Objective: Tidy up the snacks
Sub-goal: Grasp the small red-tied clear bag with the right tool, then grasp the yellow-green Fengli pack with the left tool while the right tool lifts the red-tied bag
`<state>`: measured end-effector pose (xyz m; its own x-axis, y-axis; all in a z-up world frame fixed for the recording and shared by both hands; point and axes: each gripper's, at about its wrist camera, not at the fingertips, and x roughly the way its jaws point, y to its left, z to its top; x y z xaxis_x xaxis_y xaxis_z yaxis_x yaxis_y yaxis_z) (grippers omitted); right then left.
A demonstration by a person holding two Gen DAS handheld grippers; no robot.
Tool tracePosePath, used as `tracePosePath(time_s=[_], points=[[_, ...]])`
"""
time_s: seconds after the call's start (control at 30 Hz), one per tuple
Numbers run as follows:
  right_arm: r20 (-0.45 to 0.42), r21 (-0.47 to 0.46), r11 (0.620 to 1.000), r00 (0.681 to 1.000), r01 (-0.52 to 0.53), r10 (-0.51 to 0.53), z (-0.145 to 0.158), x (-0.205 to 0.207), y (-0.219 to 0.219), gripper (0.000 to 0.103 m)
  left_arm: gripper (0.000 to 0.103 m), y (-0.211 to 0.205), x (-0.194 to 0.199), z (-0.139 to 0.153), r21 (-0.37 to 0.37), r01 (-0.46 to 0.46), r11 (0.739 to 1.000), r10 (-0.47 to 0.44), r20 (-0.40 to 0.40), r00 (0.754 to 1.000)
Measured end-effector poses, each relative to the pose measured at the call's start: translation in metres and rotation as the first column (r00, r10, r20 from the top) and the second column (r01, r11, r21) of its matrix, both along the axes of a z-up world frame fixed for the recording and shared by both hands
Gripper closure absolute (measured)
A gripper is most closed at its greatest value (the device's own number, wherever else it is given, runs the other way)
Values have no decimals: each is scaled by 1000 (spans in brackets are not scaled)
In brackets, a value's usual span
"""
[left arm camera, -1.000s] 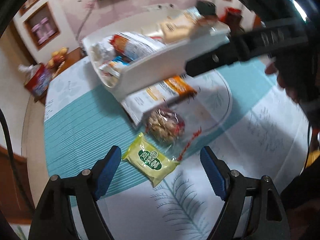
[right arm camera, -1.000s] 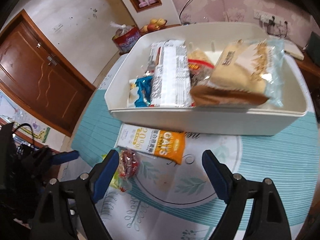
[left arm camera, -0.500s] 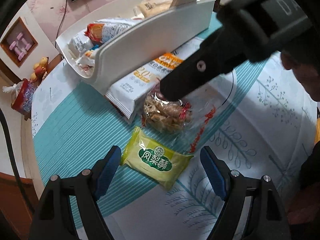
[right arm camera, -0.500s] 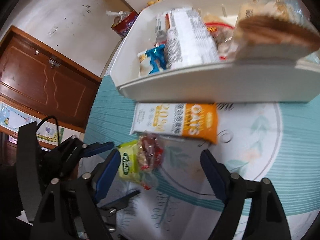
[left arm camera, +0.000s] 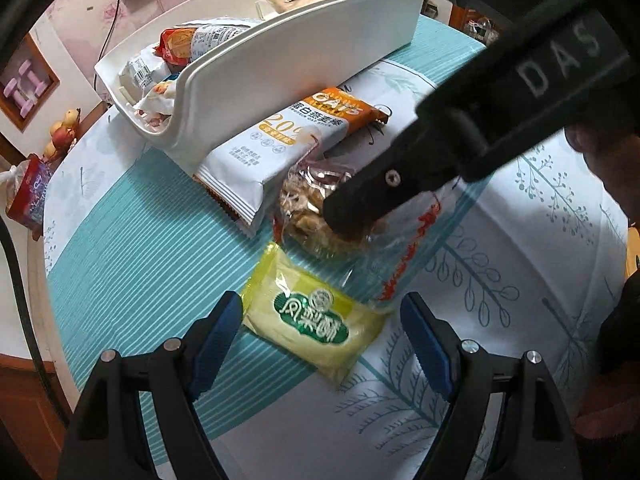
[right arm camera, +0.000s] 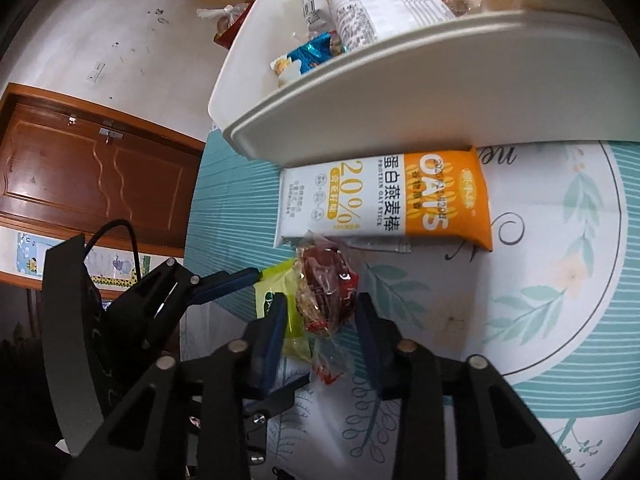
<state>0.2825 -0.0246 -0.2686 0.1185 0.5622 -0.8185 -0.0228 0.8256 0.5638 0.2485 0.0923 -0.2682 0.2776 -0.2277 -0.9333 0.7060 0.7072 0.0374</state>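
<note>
A clear bag of brown snacks with red print lies on the tablecloth. My right gripper has its fingers on both sides of it, narrowed and at the bag; in the left wrist view its finger presses on the bag. A yellow-green packet lies beside it, between the spread fingers of my open left gripper. A white and orange oats packet lies against the white bin, which holds several snacks.
The round table has a teal and white cloth. A red bag and fruit sit on a side cabinet at the far left. A brown door stands beyond the table.
My right gripper has come down over the clear snack bag and narrowed around it. My left gripper has moved closer to the yellow-green packet, which now lies between its fingers.
</note>
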Motion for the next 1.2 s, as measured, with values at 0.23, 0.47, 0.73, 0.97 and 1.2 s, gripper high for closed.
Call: tracePosePath(time_s=[0.23, 0.47, 0.73, 0.97, 1.2], points=[[0, 7, 1000, 1000, -5, 5, 3, 0, 5, 77, 22, 0, 7, -7, -22, 8, 1000, -7, 8, 1000], [5, -7, 1000, 1000, 19, -19, 6, 1, -17, 77, 23, 6, 13, -11, -58, -21, 998, 21, -12, 1000], [15, -24, 998, 998, 55, -55, 11, -5, -35, 77, 37, 24, 20, -10, -111, -109, 988, 107, -22, 994], [35, -24, 997, 996, 77, -77, 18, -13, -47, 77, 49, 36, 15, -8, -124, -181, 976, 179, -26, 983], [52, -25, 996, 995, 89, -88, 24, -17, -54, 77, 51, 37, 4, -8, -156, -275, 949, 267, -72, 961]])
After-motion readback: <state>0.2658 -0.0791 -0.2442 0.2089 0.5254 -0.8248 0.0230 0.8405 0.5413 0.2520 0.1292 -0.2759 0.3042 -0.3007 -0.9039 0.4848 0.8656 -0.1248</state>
